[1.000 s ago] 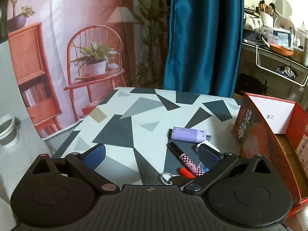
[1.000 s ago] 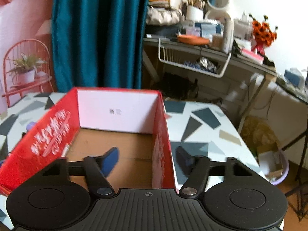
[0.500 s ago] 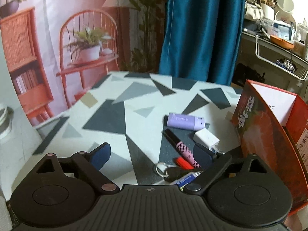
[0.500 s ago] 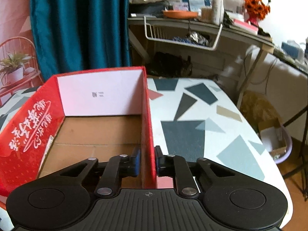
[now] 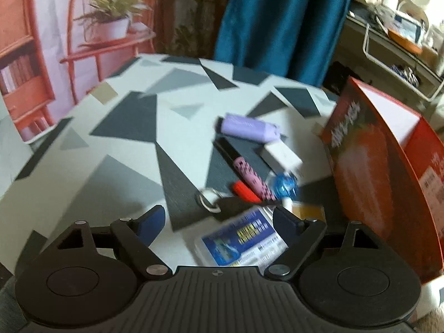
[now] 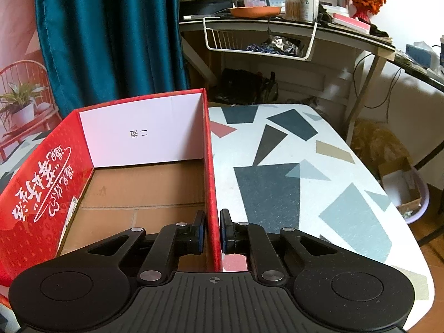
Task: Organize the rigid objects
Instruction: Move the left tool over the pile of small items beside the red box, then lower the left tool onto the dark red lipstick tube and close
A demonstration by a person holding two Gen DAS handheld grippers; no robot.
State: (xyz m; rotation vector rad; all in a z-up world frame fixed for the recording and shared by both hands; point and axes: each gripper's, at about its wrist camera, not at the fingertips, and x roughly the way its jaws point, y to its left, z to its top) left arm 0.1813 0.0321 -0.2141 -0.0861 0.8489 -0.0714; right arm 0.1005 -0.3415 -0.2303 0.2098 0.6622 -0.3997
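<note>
A pile of small items lies on the patterned table (image 5: 116,183): a purple case (image 5: 249,130), a white block (image 5: 281,155), a pink checkered pen (image 5: 251,177), a blue round piece (image 5: 285,186), a key ring (image 5: 209,201) and a clear case with a blue label (image 5: 244,241). My left gripper (image 5: 219,222) hovers over the near end of the pile. Its jaws are closing, wide apart, with the labelled case between them and untouched. The open red box (image 5: 374,183) stands to the right. My right gripper (image 6: 213,227) is shut on the red box's right wall (image 6: 210,152).
The red box (image 6: 38,194) shows a bare cardboard floor. Patterned table (image 6: 277,183) stretches to the box's right, up to a rounded edge. A teal curtain (image 6: 111,33) and a cluttered desk with a wire basket (image 6: 258,41) stand behind.
My right gripper's jaws shut on the box's right wall. My left gripper sank and tilted down towards the pile, its jaws narrowed, and the blue-labelled case came into view.
</note>
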